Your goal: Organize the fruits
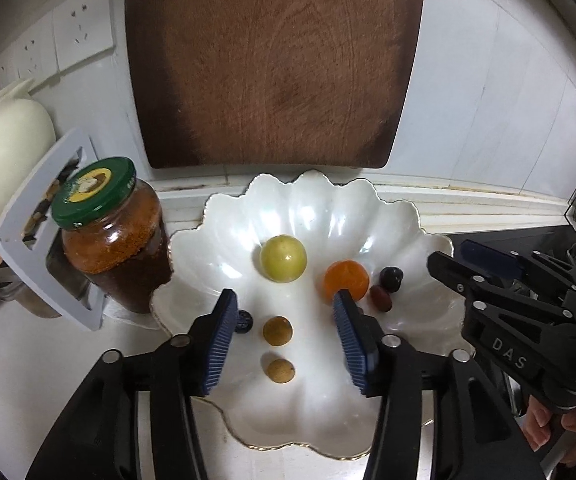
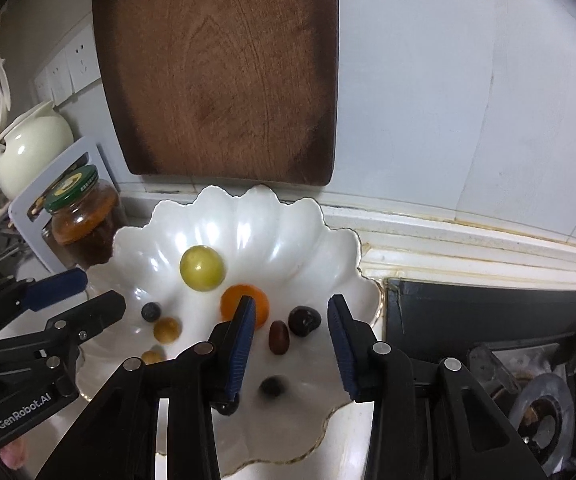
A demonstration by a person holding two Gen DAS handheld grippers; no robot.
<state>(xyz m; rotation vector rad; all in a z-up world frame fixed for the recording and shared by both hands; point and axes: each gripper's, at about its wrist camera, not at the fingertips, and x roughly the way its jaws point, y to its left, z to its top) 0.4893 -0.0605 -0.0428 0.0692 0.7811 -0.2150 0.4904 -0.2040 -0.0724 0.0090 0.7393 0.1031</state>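
Both grippers hang apart over the white scalloped dish (image 1: 192, 248) on the tabletop, holding nothing
Left gripper (image 1: 286, 312) stands partly open, pads clear, with two small brown fruits (image 1: 278, 331) on the dish between its fingers; right gripper (image 2: 291, 316) stands partly open above a dark red fruit (image 2: 279, 337) and a dark round fruit (image 2: 304, 320). Green fruit (image 1: 283, 258) and orange fruit (image 1: 346, 282) sit mid-dish; a green-lidded jar (image 1: 112, 236) stands just beside the rim
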